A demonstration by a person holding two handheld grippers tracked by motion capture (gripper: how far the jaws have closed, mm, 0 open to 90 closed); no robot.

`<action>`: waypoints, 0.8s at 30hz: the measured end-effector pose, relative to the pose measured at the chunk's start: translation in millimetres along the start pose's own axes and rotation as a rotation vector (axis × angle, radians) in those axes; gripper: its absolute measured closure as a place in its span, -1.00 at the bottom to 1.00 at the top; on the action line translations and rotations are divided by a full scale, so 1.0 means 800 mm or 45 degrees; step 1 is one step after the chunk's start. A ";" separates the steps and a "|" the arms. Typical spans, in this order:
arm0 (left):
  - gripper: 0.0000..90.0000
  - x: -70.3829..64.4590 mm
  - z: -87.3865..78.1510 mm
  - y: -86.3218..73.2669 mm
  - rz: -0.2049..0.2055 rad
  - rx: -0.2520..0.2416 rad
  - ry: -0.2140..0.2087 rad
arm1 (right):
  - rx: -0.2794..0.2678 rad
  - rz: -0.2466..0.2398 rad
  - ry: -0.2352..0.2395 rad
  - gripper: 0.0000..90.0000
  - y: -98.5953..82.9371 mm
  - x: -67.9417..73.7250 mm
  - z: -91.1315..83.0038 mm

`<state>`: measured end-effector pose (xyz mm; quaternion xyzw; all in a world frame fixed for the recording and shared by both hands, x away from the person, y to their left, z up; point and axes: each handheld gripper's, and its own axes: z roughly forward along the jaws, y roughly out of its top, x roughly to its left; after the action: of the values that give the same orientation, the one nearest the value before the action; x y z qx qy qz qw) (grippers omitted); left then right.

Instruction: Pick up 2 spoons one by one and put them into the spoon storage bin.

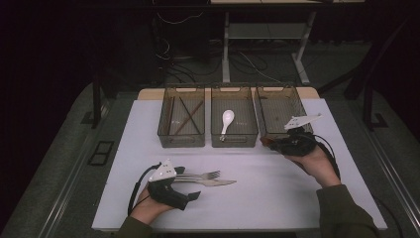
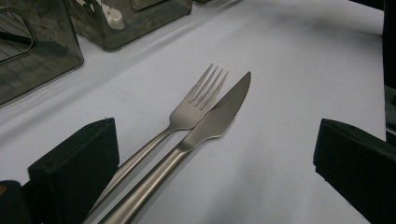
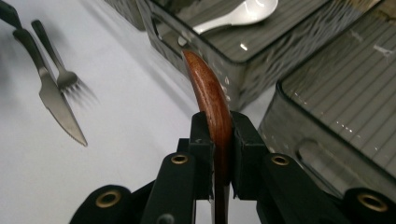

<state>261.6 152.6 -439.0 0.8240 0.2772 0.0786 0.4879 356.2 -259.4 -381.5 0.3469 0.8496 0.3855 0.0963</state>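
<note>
**At the table: wooden piece clamped at three o'clock, cutlery between wide jaws at seven**

Across the middle of the high view, white table top (image 1: 277, 198), spread wide under everything else. Along its far edge, twelve o'clock side, three smoky see-through bins in a row, nearly touching: left bin (image 1: 181, 141) with thin brown sticks crossed inside, middle bin (image 1: 234, 140) with a white spoon (image 1: 226, 120) lying bowl-end away from the person, right bin (image 1: 270, 106) just beyond the right-hand tool.

Down at seven o'clock, left gripper (image 1: 187, 182), gripped by a hand from the near edge, jaws spread wide apart and clamping nothing; seen along them, one black pad far off each side with bare table between. Lying flat on the table by those jaws, handles toward the tool: steel fork (image 2: 196, 105) and steel knife (image 2: 219, 116), side by side and touching, tips toward three o'clock in the high view, knife on the nearer side.

Over at three o'clock, right gripper (image 3: 219, 135), at the near wall of the right bin, pointed toward nine o'clock. Jaws squeezed tight on a curved reddish-brown wooden piece (image 3: 208, 91), its rounded tip rising past the pads near the corner of the middle bin. Rest of that piece hidden behind the jaws.
</note>
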 end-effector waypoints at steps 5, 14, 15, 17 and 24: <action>-1.00 0.000 0.000 0.000 0.003 0.000 -0.002 | -0.014 0.000 0.005 0.78 0.013 0.000 0.005; -1.00 -0.001 0.000 0.000 0.007 0.001 0.012 | -0.050 -0.026 0.017 0.78 0.053 0.005 0.014; -1.00 -0.001 0.000 0.000 0.006 0.000 0.012 | -0.051 -0.026 0.014 0.78 0.058 0.006 0.016; -1.00 -0.001 0.000 0.000 0.008 0.000 0.011 | -0.056 -0.029 0.016 0.78 0.067 0.006 0.021; -1.00 -0.001 0.000 0.000 0.010 0.000 0.007 | -0.110 0.008 0.032 0.78 0.102 0.005 0.033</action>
<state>260.6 152.3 -438.6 0.8249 0.2753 0.0826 0.4868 406.9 -203.2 -340.4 0.3403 0.8321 0.4266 0.0993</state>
